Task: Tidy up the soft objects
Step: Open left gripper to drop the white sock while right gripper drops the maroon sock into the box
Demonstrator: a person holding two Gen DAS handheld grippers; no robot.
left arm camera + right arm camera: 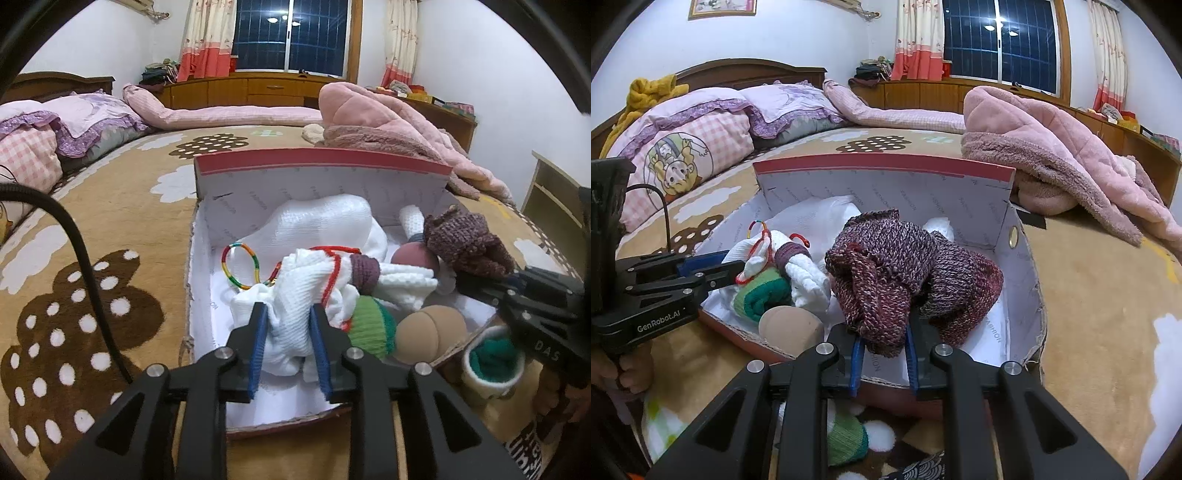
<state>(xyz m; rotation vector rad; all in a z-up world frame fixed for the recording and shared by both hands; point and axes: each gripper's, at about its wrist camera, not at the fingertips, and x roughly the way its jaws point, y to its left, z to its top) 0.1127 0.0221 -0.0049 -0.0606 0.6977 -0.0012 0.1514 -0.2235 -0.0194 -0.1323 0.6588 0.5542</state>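
An open cardboard box [321, 164] with a red rim sits on the bed; it also shows in the right wrist view [886, 164]. My left gripper [288, 314] is shut on a white knitted cloth [295, 288] with red cord, held over the box. My right gripper [884, 334] is shut on a maroon knitted garment [894, 266], held over the box's right half; the garment shows in the left wrist view [465, 240] too. In the box lie a green knit roll [369, 325], a beige round pad [428, 332] and a coloured ring [240, 266].
A brown patterned bedspread [92, 295] covers the bed. Pink pillows [683, 147] lie at the left, a pink fleece blanket [1052, 147] at the right. A green-and-white knit item [846, 439] lies in front of the box. Wooden cabinets stand under the window.
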